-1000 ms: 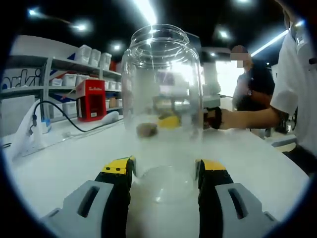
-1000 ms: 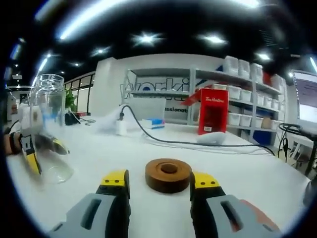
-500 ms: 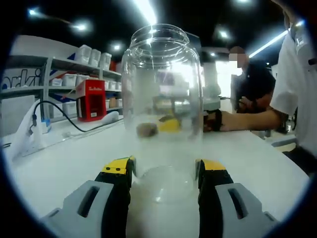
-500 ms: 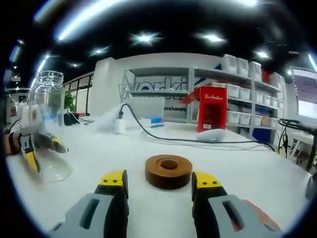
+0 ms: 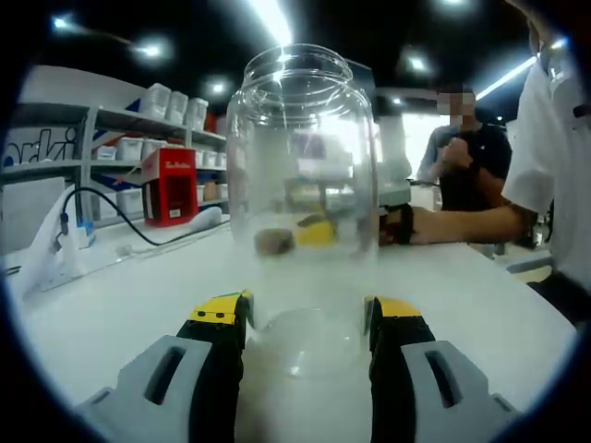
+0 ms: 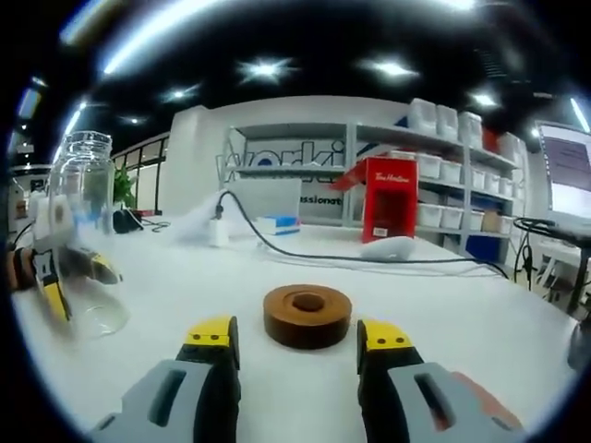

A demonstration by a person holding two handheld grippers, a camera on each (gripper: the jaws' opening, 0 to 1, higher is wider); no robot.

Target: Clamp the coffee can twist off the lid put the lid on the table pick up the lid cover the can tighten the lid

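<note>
Since a second ago, little has changed on my left side, where the jar keeps its place between the jaws; on my right the camera has shifted slightly, so the lid now sits a touch lower and more to the left ahead of the jaws. Item, left gripper (image 5: 307, 318): yellow-tipped jaws closed against the base of the clear coffee can (image 5: 303, 198), which stands upright on the white table (image 5: 111, 314), mouth open, no lid on it. Item, right gripper (image 6: 300, 334): jaws spread wide, holding nothing, tips on either side of and just short of the brown lid (image 6: 307, 316). The lid lies flat on the table, well apart from the can, and shows dimly through the glass in the left gripper view. Seen from the right gripper view, the can (image 6: 81, 235) stands far left with my left gripper at its base. Farther back: a black cable (image 6: 305, 257) across the table, a red box (image 6: 389, 198) on the shelving (image 6: 443, 175), and a person in dark clothing (image 5: 471, 157) beyond the table.
</note>
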